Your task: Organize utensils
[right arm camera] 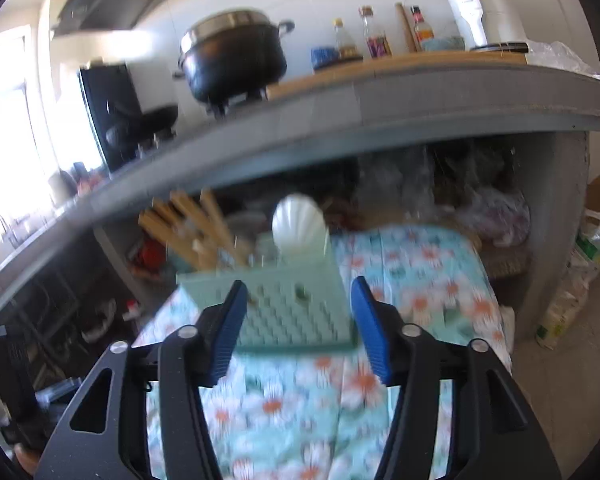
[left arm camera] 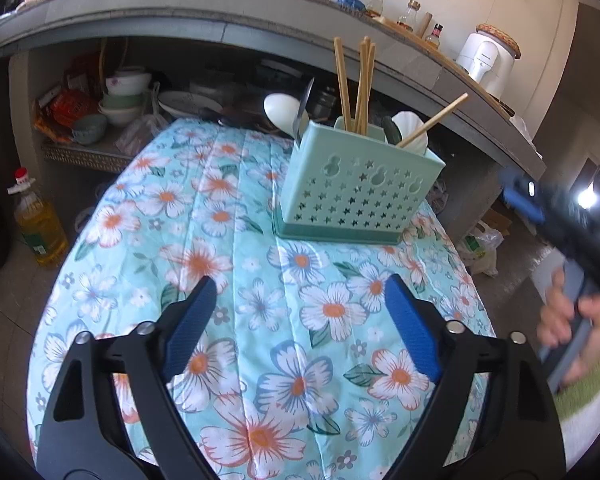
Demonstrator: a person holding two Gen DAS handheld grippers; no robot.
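1. Utensil caddy [left arm camera: 358,188] stands on tablecloth [left arm camera: 228,280], ahead & slightly right of left gripper [left arm camera: 300,312].
2. Chopsticks [left arm camera: 360,84] upright in caddy's far side; spoons [left arm camera: 410,130] in right compartment.
3. Right gripper [right arm camera: 298,328] faces caddy, nothing betw. its fingers.
4. Counter [left arm camera: 260,20] behind caddy; oil bottle [left arm camera: 38,224] on floor, far left.

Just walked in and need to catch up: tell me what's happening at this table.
A person is sorting utensils with a hand-held gripper in each hand. The green utensil caddy stands on the floral tablecloth and already holds wooden chopsticks and white spoons. The left hand-held gripper is open and empty over the cloth. The right hand-held gripper is also open with nothing between its pads, pointed toward the caddy. No loose utensils show on the cloth.
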